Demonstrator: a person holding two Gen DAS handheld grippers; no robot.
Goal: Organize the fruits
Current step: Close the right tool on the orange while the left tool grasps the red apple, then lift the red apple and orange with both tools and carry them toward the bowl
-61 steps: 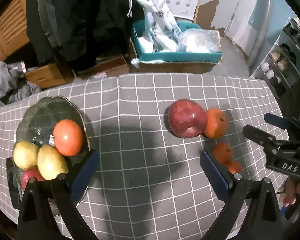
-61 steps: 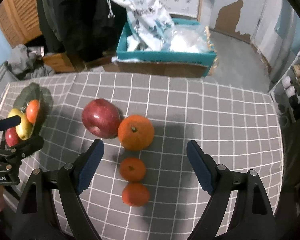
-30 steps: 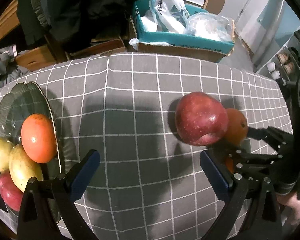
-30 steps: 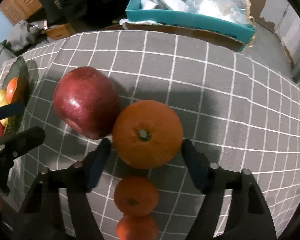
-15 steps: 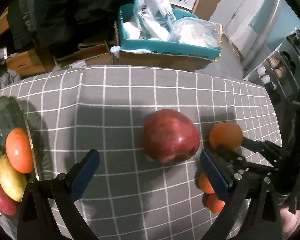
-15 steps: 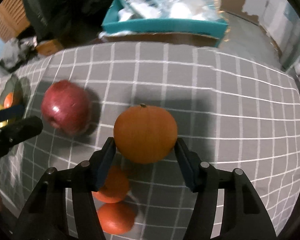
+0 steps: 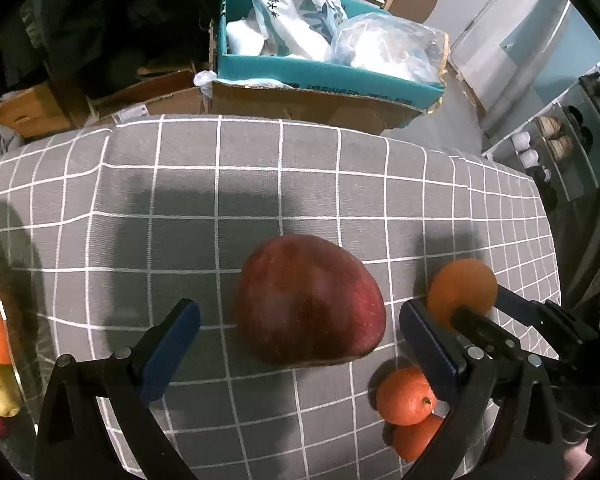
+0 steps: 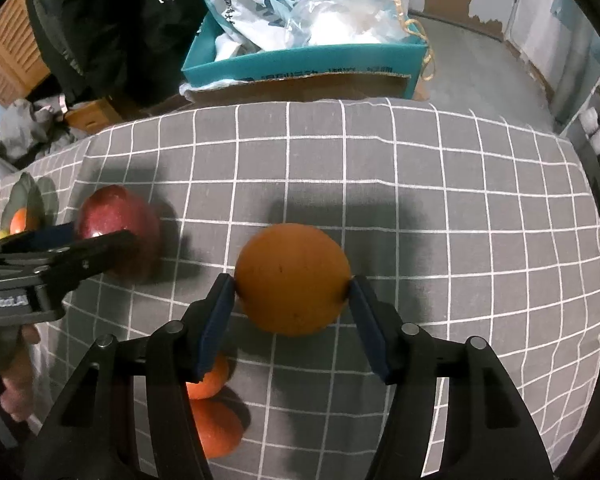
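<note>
The big orange [image 8: 292, 278] sits pinched between the blue pads of the right gripper [image 8: 291, 294] at frame centre, whose jaws have just been easing slightly wider yet still press it. To its left the red apple [image 7: 310, 304] rests on the table [image 8: 460, 208] between the wide-open fingers of the left gripper [image 7: 298, 338], untouched. Two small mandarins [image 7: 406, 396] lie at lower right of the left view. The plate [image 8: 26, 196] of fruit hugs the left edge; the checked cloth beyond, toward the far edge, lies bare.
</note>
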